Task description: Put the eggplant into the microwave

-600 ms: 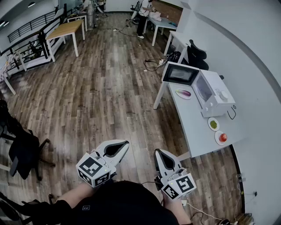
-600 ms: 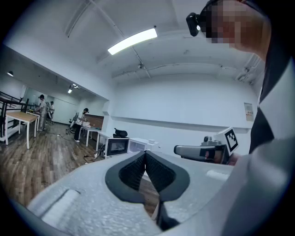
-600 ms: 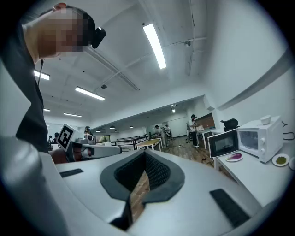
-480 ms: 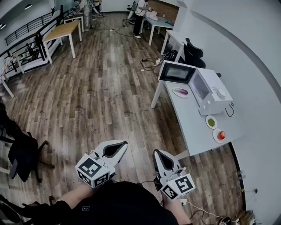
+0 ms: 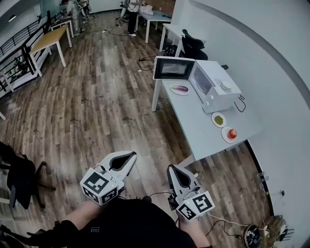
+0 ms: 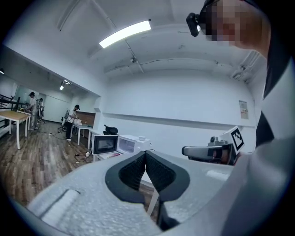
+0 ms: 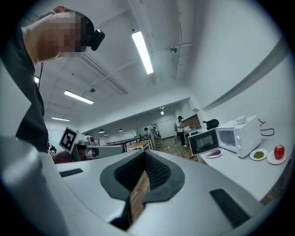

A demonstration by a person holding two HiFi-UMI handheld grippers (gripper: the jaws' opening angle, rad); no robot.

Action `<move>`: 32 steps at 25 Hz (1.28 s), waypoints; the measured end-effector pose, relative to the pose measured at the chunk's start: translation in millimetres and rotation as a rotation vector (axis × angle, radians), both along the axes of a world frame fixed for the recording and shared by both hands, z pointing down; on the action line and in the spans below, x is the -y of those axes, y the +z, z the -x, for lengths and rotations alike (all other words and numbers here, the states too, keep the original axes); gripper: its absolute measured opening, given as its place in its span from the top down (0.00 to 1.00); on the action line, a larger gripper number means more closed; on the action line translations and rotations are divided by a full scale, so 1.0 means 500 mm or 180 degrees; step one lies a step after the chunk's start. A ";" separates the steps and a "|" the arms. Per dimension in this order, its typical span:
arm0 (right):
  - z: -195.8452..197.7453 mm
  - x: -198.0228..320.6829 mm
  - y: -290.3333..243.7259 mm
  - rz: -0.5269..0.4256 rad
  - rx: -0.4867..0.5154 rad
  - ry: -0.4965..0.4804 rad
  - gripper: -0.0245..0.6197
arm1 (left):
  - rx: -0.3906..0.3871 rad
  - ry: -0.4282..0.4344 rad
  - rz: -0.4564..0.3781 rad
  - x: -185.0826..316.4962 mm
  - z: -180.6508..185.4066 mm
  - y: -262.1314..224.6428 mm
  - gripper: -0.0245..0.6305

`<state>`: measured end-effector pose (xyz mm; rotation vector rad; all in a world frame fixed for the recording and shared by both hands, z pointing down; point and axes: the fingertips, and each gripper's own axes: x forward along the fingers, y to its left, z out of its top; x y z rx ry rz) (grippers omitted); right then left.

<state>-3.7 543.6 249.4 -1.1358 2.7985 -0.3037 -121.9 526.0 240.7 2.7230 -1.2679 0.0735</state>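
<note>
A purple eggplant (image 5: 179, 89) lies on a white plate (image 5: 186, 91) on the long white table (image 5: 201, 131), just in front of the white microwave (image 5: 213, 85), whose door (image 5: 173, 68) stands swung open. The same eggplant (image 7: 214, 153) and microwave (image 7: 240, 135) show in the right gripper view. My left gripper (image 5: 130, 155) and right gripper (image 5: 173, 170) are held close to the body, far from the table, both shut and empty. In the left gripper view the microwave (image 6: 120, 144) is small and distant.
On the table's near half sit a small plate with green food (image 5: 218, 119) and a plate with a red tomato (image 5: 231, 134). Black office chairs (image 5: 192, 41) stand behind the table. Wooden tables (image 5: 48, 41) and people (image 5: 131, 14) are across the wood floor. A black chair (image 5: 19, 177) is at the left.
The view has swung so the table and microwave sit more to the left and higher in the head view. Both grippers stay shut in the same place by the body.
</note>
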 end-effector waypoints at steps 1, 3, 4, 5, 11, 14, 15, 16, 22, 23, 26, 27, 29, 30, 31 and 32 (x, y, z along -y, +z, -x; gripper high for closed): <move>-0.018 -0.001 0.002 0.0011 0.0030 0.0016 0.94 | 0.0003 -0.0004 0.0007 0.002 -0.014 0.003 0.95; -0.050 -0.002 0.005 0.0024 0.0062 0.0041 0.94 | 0.0003 -0.0016 0.0028 0.006 -0.040 0.009 0.95; -0.065 -0.002 0.007 0.0029 0.0063 0.0049 0.94 | 0.0002 -0.0022 0.0036 0.008 -0.051 0.011 0.95; -0.077 0.000 0.009 0.0033 0.0062 0.0057 0.94 | 0.0002 -0.0027 0.0038 0.011 -0.062 0.013 0.95; -0.129 0.024 0.026 0.0092 0.0145 0.0141 0.94 | 0.0056 0.0030 0.0035 0.037 -0.116 0.021 0.95; -0.130 0.036 0.038 0.0122 0.0148 0.0162 0.94 | 0.0066 0.0070 0.0034 0.057 -0.124 0.027 0.95; -0.129 0.041 0.042 0.0137 0.0147 0.0167 0.94 | 0.0063 0.0081 0.0039 0.065 -0.124 0.030 0.95; -0.129 0.048 0.046 0.0153 0.0144 0.0174 0.94 | 0.0060 0.0092 0.0050 0.073 -0.125 0.035 0.95; -0.127 0.139 0.069 0.0227 0.0063 0.0239 0.94 | 0.0005 0.0179 0.0075 0.168 -0.135 0.061 0.95; -0.126 0.161 0.070 0.0233 0.0047 0.0252 0.94 | 0.0009 0.0204 0.0057 0.190 -0.137 0.061 0.95; -0.115 0.232 0.071 0.0259 0.0003 0.0280 0.94 | -0.0009 0.0265 0.0024 0.263 -0.133 0.058 0.95; -0.109 0.259 0.070 0.0263 -0.0008 0.0286 0.94 | -0.0017 0.0276 0.0023 0.291 -0.127 0.057 0.95; -0.093 0.315 0.067 0.0261 -0.0019 0.0311 0.94 | -0.0015 0.0296 0.0029 0.349 -0.111 0.059 0.95; -0.086 0.343 0.065 0.0259 -0.0018 0.0328 0.94 | -0.0007 0.0306 0.0038 0.378 -0.103 0.060 0.95; -0.079 0.370 0.063 0.0259 -0.0013 0.0346 0.94 | -0.0001 0.0319 0.0051 0.406 -0.096 0.062 0.95; -0.072 0.395 0.061 0.0261 -0.0006 0.0359 0.94 | 0.0005 0.0332 0.0063 0.432 -0.089 0.062 0.95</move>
